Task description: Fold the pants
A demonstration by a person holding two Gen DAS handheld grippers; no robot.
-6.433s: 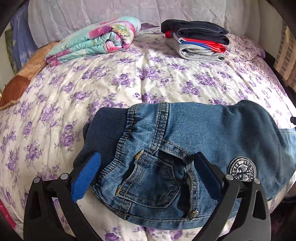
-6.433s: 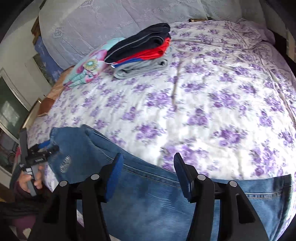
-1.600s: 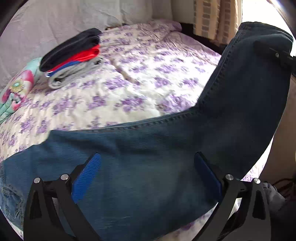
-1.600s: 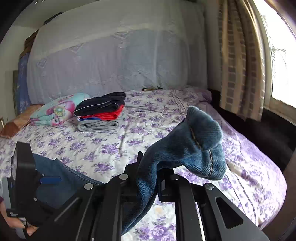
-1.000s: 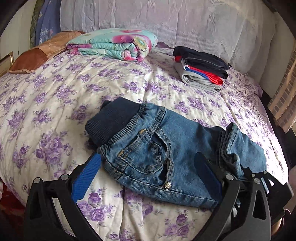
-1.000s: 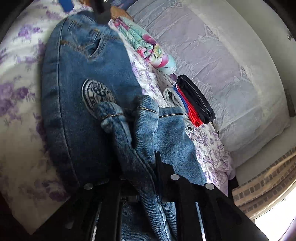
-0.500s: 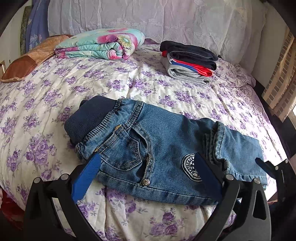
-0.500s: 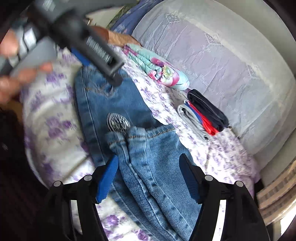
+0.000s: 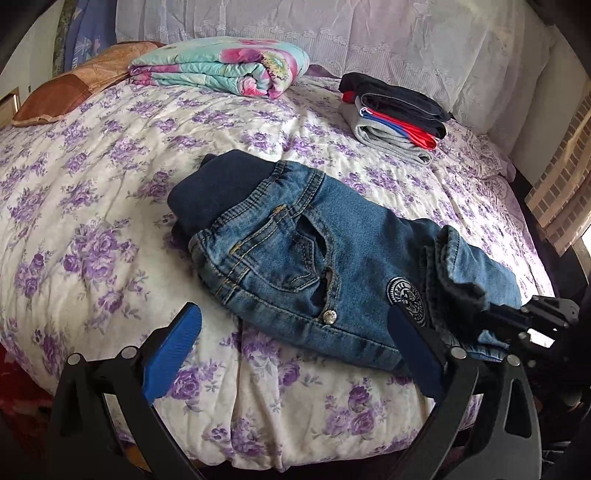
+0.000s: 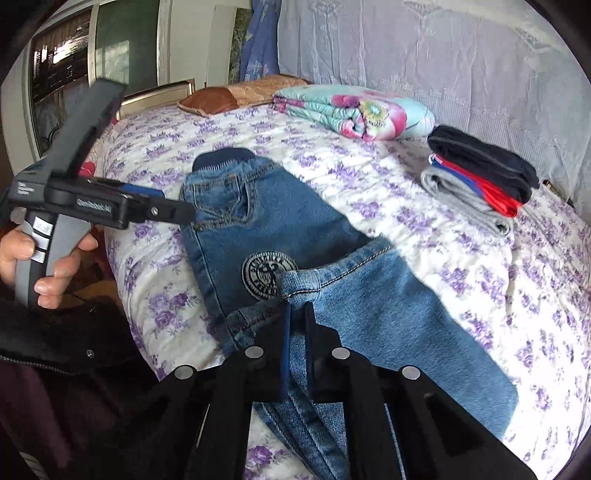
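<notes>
Two hand-held grippers frame folded jeans (image 9: 332, 258) on a purple-flowered bedspread (image 9: 92, 177): the left hand-held gripper (image 9: 291, 347) gapes wide, the right hand-held gripper (image 10: 297, 317) has just closed, empty; lace drape (image 9: 369, 33) upper frame.

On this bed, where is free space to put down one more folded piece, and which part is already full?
The bedspread is bare between the jeans and the brown pillow. A narrower bare strip lies between the jeans and the clothes stack, in front of the floral blanket. The near right edge is crowded: the folded legs lie there with the right claw.
</notes>
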